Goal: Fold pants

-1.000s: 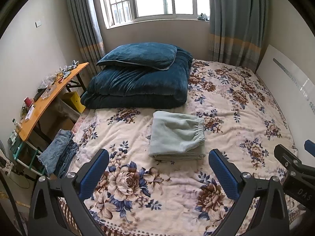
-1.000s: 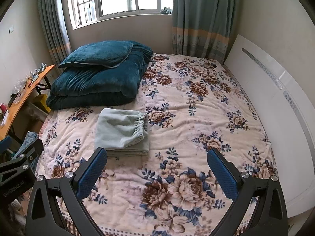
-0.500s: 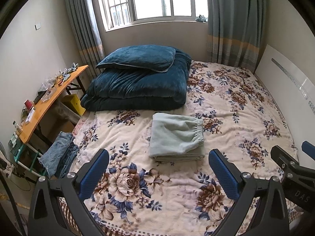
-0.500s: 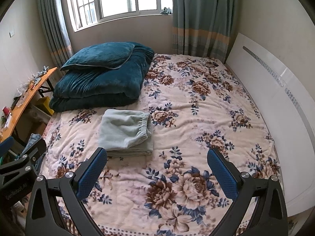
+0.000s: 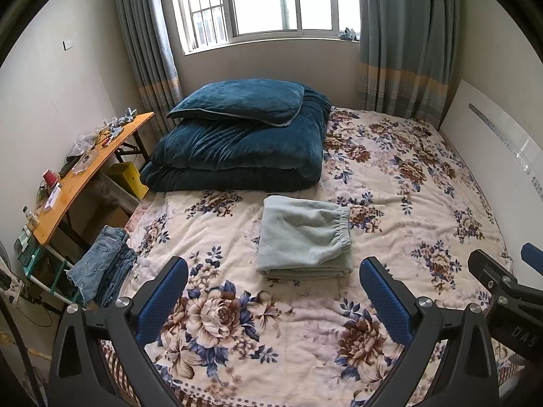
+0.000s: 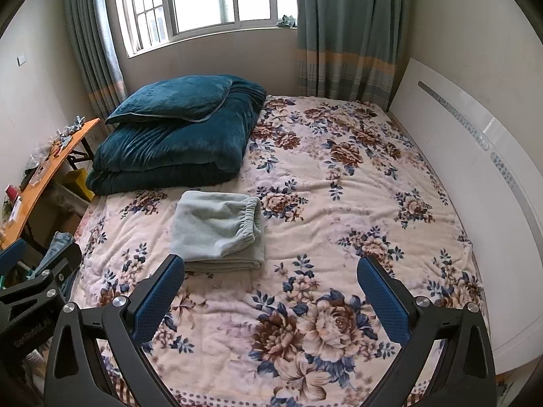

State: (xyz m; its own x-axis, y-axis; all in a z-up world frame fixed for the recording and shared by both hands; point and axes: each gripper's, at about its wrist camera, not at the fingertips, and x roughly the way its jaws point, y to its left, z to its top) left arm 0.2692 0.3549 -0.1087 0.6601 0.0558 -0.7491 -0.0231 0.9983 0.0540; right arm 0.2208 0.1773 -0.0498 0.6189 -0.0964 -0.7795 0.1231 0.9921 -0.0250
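Note:
Pale green pants [image 5: 303, 237] lie folded into a compact stack on the floral bedspread [image 5: 390, 210], elastic waistband to the right. They also show in the right wrist view [image 6: 217, 230]. My left gripper [image 5: 273, 293] is open and empty, held above the bed just short of the pants. My right gripper [image 6: 271, 291] is open and empty, to the right of the pants and back from them. The right gripper's body [image 5: 502, 288] shows at the edge of the left view.
A folded dark teal duvet with a pillow [image 5: 244, 142] lies at the far left of the bed. A white headboard [image 6: 475, 176] runs along the right. Folded jeans [image 5: 101, 268] and a cluttered orange table [image 5: 78, 173] stand left of the bed.
Both grippers have drawn back and tilted slightly, so the pants sit a bit higher in view. The pants have not moved. Both grippers stay open.

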